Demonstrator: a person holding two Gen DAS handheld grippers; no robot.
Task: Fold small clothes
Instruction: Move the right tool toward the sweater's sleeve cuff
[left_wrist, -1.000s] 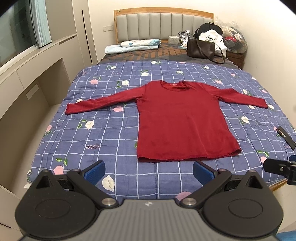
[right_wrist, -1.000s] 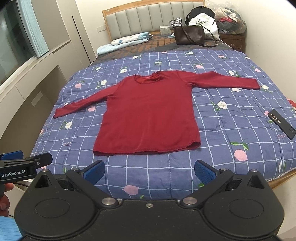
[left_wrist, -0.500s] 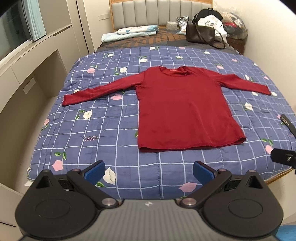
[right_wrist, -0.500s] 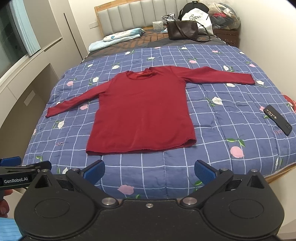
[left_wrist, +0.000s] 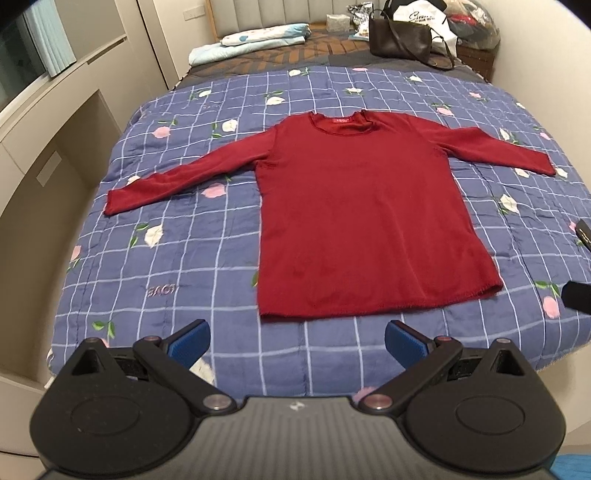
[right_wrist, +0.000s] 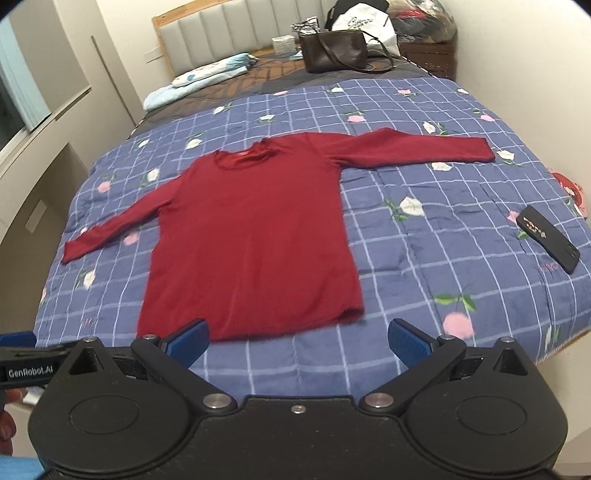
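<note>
A dark red long-sleeved top (left_wrist: 354, 218) (right_wrist: 255, 240) lies flat and face up on the bed, both sleeves spread out to the sides and the neck toward the headboard. My left gripper (left_wrist: 297, 339) hovers open over the quilt just short of the hem, nothing between its blue pads. My right gripper (right_wrist: 297, 338) is open too, its left pad (right_wrist: 188, 338) just over the hem. In the right wrist view the left gripper's body (right_wrist: 26, 367) shows at the far left edge.
The blue checked floral quilt (left_wrist: 177, 258) covers the bed. A black remote (right_wrist: 546, 243) lies near its right edge. A brown handbag (right_wrist: 332, 50), white bags and a folded pale blanket (left_wrist: 255, 40) sit by the headboard. Built-in cabinets (left_wrist: 44, 147) run along the left.
Both grippers have moved forward and closer to the bed, so the top looks larger and its hem now sits just ahead of the fingertips. Both stayed open.
</note>
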